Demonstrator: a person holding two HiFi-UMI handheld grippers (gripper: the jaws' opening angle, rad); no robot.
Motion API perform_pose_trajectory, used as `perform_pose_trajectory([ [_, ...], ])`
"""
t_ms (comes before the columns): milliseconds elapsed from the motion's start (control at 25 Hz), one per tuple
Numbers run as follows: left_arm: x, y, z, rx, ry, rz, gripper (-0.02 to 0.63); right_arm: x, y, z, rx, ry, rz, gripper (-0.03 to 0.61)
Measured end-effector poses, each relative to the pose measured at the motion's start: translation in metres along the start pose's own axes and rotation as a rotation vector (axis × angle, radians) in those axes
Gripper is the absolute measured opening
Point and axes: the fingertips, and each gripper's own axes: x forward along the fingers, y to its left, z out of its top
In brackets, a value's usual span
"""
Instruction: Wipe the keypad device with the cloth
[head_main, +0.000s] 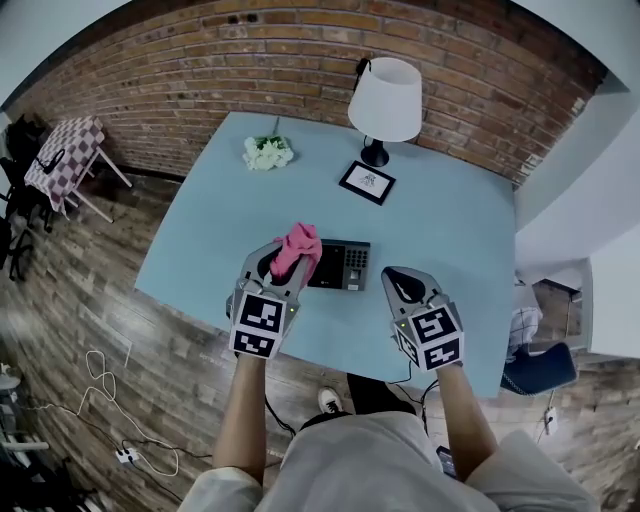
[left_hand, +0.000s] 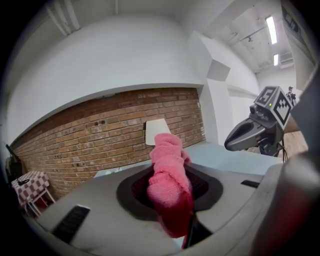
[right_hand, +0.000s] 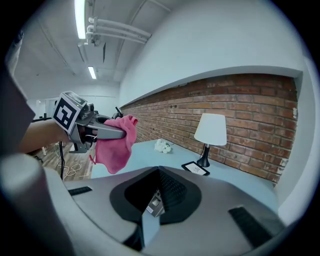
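A dark keypad device (head_main: 340, 265) lies flat on the light blue table (head_main: 450, 230), near its front edge. My left gripper (head_main: 282, 268) is shut on a pink cloth (head_main: 297, 246). The cloth is bunched between the jaws and hangs over the device's left end. In the left gripper view the cloth (left_hand: 169, 190) fills the space between the jaws. My right gripper (head_main: 402, 278) hovers just right of the device and holds nothing. Its jaws stand a narrow gap apart, and a bit of the device (right_hand: 155, 202) shows through that gap. The right gripper view also catches the left gripper (right_hand: 107, 132) with the cloth (right_hand: 114, 145).
A white-shaded lamp (head_main: 385, 100) stands at the back of the table, with a framed card (head_main: 366, 182) in front of it. White flowers (head_main: 268, 152) lie at the back left. A brick wall runs behind. Cables (head_main: 110, 400) lie on the wooden floor at the left.
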Motion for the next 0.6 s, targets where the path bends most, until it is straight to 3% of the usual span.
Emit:
perform_pose_trajectory([
  [400,0.08,0.022,-0.066,-0.081,0.124,-0.01,0.149,0.061,-0.021,-0.03,0.034,0.097,0.033,0.017],
  [600,0.11,0.018,-0.098,-0.065,0.193,-0.023,0.149,0.065,-0.026,-0.047,0.056,0.137,0.039,0.017],
])
